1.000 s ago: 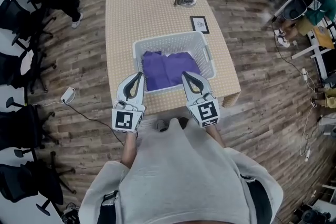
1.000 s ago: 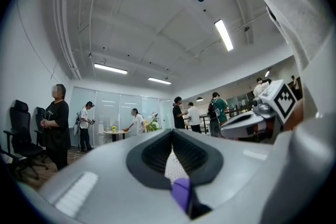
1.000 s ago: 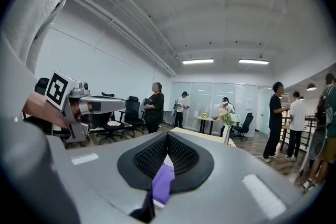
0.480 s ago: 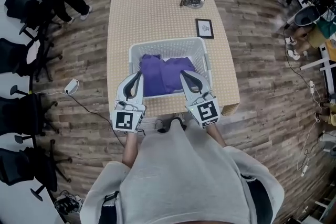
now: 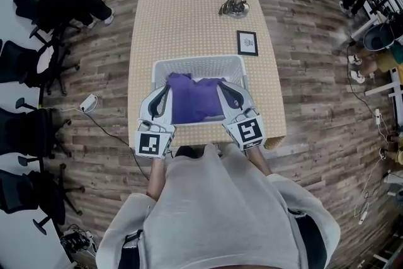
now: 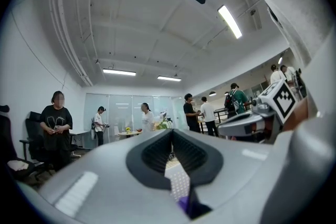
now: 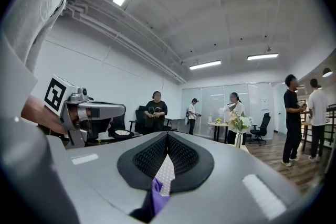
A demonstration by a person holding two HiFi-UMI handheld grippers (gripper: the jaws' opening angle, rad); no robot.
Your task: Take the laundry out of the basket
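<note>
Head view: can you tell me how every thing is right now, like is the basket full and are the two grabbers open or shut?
basket: upright on the table, laundry inside.
purple laundry: crumpled, in the basket, not taken out yet.
left gripper: shut, holding nothing.
right gripper: shut, holding nothing.
picture frame: lying flat on the table.
vase: upright, flowers in it.

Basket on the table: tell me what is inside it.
Inside the white basket lies purple laundry. Anything beneath that cloth, and the basket's floor, is covered. The left gripper and right gripper hide its near corners.
</note>
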